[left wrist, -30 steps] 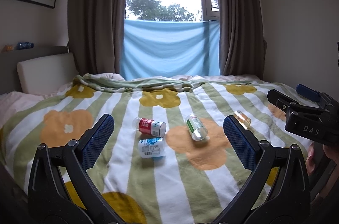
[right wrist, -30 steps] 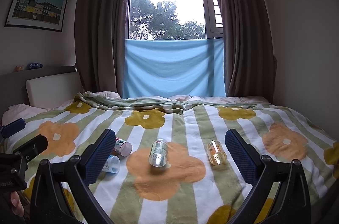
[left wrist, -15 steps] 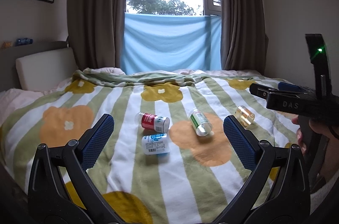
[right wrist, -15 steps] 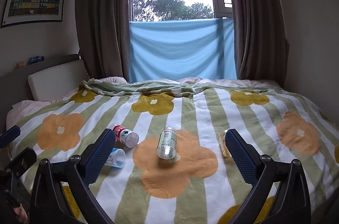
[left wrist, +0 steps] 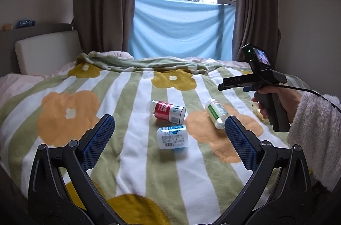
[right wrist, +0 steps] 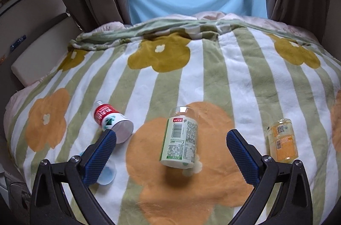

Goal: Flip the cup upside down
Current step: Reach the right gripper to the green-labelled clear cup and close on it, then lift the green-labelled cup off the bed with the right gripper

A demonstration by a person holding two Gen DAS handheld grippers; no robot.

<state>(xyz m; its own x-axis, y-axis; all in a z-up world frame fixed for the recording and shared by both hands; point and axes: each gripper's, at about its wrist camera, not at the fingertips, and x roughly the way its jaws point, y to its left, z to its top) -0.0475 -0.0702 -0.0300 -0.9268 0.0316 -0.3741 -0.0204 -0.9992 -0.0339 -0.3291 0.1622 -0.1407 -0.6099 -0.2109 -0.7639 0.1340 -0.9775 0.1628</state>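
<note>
My right gripper [right wrist: 171,148] has tipped forward and down since half a second ago: the window has slid out of its view and the bed now fills it. Its blue-padded jaws stand wide apart with nothing between them, hovering above the green-labelled clear plastic cup [right wrist: 181,137], which lies on its side on an orange flower of the striped fleece blanket [right wrist: 213,67], its bare clear end pointing toward the window. From the left camera the right gripper [left wrist: 221,87] shows as a black pistol-grip tool in my right hand [left wrist: 275,101], now further out over the bed than before.

My left gripper [left wrist: 169,139] has hardly moved; its jaws are spread wide and empty, hanging over the near part of the blanket.

Around the green cup [left wrist: 217,113]: a red-labelled cup [right wrist: 110,118] on its side to the left, apart from it; a blue-and-white labelled cup [left wrist: 172,137] just in front of the red one, half hidden behind my right gripper's left finger in the right view; and a yellow-tinted clear cup [right wrist: 282,139] lying well to the right. Nothing lies between the open jaws and the green cup. Brown curtains [left wrist: 102,1] and a light blue cloth [left wrist: 181,31] close off the far end.
</note>
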